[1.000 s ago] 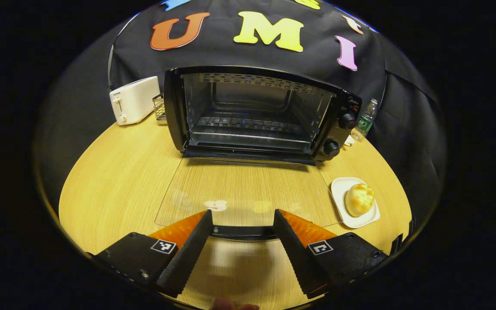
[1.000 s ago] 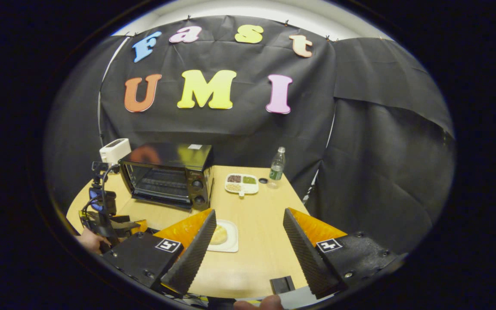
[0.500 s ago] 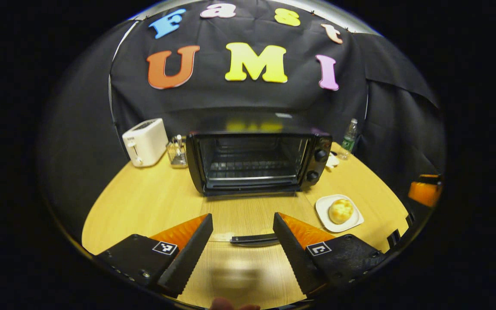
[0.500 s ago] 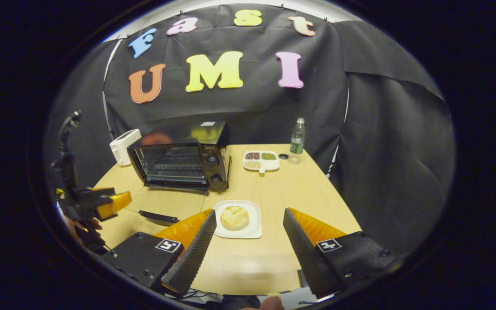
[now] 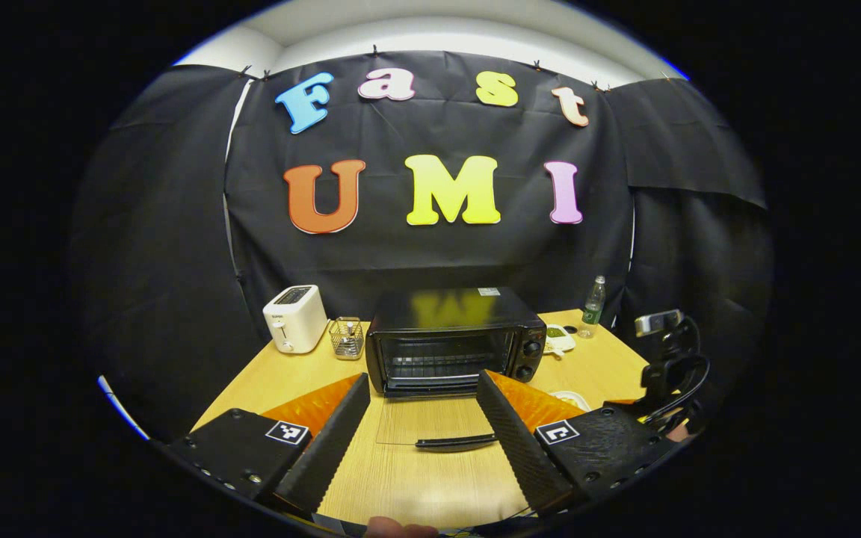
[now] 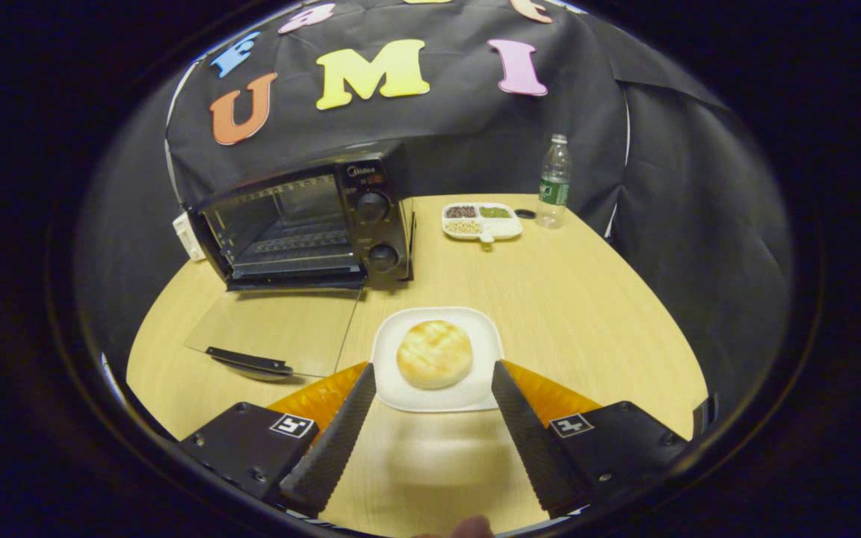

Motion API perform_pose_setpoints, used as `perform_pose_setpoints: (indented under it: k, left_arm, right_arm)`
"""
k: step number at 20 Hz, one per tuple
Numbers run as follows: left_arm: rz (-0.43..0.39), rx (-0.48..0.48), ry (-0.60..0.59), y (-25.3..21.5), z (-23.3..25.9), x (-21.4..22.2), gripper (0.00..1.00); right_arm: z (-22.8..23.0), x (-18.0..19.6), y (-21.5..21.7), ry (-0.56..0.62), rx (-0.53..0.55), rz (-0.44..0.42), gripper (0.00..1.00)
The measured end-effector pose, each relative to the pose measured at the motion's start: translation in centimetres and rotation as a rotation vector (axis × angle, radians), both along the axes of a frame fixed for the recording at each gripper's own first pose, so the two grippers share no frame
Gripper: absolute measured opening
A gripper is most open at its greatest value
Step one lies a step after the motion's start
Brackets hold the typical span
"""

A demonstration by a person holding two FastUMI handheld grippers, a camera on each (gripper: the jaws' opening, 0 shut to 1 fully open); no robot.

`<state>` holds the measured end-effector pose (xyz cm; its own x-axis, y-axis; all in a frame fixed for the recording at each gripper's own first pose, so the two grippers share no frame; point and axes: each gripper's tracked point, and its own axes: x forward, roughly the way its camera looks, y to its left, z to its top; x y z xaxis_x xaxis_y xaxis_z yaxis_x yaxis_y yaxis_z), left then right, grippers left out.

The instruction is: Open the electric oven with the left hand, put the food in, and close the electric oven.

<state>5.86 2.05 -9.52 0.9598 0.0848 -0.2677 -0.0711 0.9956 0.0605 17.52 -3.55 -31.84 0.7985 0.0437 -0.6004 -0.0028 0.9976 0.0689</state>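
Left gripper view: L gripper (image 5: 421, 407) jaws spread wide, nothing between them, well back from the oven (image 5: 454, 340). Oven sits at far side of the bench (image 5: 266, 381), dead ahead. Door (image 5: 430, 420) is down flat on the bench, glass pane twd camera, dark handle (image 5: 454, 442) at its near edge, lying crosswise btwn the jaws' line of sight. Cavity open, rack visible. Toaster (image 5: 294, 318) and a small wire basket (image 5: 346, 338) to the oven's left; bottle (image 5: 592, 307) at back right. Plate (image 5: 569, 400) edge peeks out beside the right finger. Other gripper, w/ cable, seen at far right edge.

Right gripper view: R gripper (image 6: 430, 396) jaws open wide, empty. Bun (image 6: 434, 353) on white plate (image 6: 400, 388) lies straight ahead, just beyond the fingertips, centred btwn them. Bun is round, no long axis to speak of, so any approach angle looks OK. Oven (image 6: 303, 220) is ahead-left of the plate, open mouth facing roughly twd camera; lowered door (image 6: 277, 329) just left of plate. Divided tray (image 6: 481, 221) and bottle (image 6: 553, 181) at back.

Judgement: opening step looks done. R gripper is the nearer one to the food; next needs a short advance and drop over the bun, then carry up-left into the cavity, clearing the door.
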Motion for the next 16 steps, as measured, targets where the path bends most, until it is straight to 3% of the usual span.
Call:
perform_pose_setpoints:
  k: [10, 16]
  left_arm:
    - [0.141, -0.02, 0.02, 1.6, 0.1, 2.7, 0.95]
    - [0.145, -0.062, 0.061, 0.3, -1.5, 4.4, 0.95]
  right_arm:
    - [-5.8, 3.6, 0.1, 0.115, -0.06, 0.052, 0.99]
    - [-4.6, 3.0, -0.2, 0.118, -0.048, 0.085, 0.79]
